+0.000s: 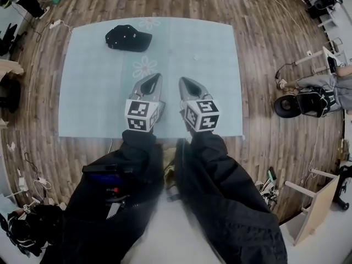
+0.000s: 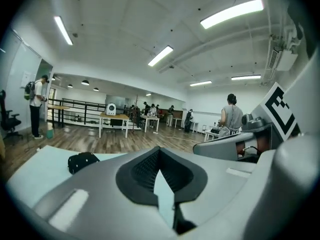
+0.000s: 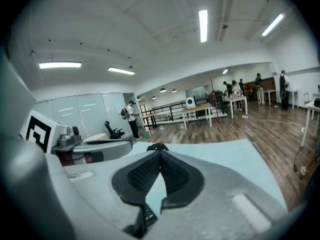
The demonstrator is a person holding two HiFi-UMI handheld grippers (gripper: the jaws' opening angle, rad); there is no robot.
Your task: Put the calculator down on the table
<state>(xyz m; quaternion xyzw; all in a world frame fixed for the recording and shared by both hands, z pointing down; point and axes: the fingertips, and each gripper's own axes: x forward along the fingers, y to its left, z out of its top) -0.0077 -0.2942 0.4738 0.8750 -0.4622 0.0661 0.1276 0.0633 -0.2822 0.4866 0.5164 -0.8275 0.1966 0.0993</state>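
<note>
dark sleeves [image 1: 220,191] fill the near field, and from them the left gripper [image 1: 155,77] and right gripper [image 1: 185,82] reach out side by side above the near part of the worktop [image 1: 93,87]. both have their jaws pressed together with nothing between them. the calculator is in neither one, nor is it lying on the worktop. a dark flat thing with a blue patch [image 1: 106,172] by the left sleeve might be it, but i cannot tell. my guess is that it has yet to be fetched. the risk then is that a flat, slick case pinched at one edge may swing or slip out on the way. a release too close to the near edge could also let it tip onto the wooden floor [image 1: 258,43]. room is generous: only a black cap [image 1: 128,38] sits at the far left, and the middle and right are nearly bare.
</note>
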